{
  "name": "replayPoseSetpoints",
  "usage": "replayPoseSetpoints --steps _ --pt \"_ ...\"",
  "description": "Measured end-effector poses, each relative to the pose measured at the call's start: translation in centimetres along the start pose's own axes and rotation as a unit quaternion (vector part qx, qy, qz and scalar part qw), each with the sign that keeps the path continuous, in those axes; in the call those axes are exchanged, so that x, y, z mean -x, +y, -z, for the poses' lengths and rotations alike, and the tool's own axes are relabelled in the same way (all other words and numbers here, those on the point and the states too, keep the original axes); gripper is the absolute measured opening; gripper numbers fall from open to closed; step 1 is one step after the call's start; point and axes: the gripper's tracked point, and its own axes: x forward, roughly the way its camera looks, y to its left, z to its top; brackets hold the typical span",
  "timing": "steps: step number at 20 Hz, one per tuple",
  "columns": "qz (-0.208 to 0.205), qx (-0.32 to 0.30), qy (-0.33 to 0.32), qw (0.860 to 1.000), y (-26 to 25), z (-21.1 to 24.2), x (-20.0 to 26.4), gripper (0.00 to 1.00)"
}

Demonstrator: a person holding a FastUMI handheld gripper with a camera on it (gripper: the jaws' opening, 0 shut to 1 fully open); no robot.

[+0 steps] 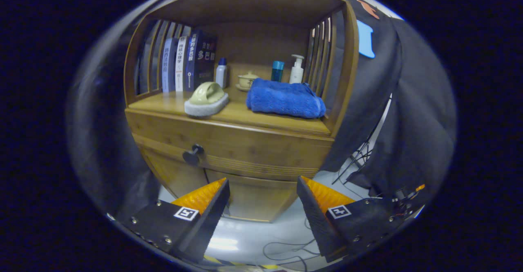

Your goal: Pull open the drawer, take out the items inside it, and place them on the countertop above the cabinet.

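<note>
A wooden cabinet (245, 141) stands ahead of me, its drawer front (253, 143) closed, with a dark round knob (193, 155) left of its middle. On the countertop (241, 114) above lie a pale green slipper (206, 99) and a folded blue towel (284, 98). My gripper (262, 184) is open, its fingers spread wide below the drawer front with nothing between them. The knob sits above and to the left of the left finger (204, 198), at a distance from it.
Books (186, 61) stand at the back left of the shelf, beside a small white bottle (221, 72), a lidded cup (247, 80), a teal bottle (277, 71) and a pump bottle (297, 69). Slatted sides enclose the shelf. Cables (286, 249) lie on the pale floor.
</note>
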Motion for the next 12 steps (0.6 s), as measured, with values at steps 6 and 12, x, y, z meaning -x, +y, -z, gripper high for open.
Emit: replayPoseSetpoints --steps 6,12 --pt "-0.007 0.036 -0.005 0.999 -6.6 2.5 -1.1 0.94" --pt "0.008 0.021 -0.043 0.999 -12.8 5.2 -2.3 0.95"
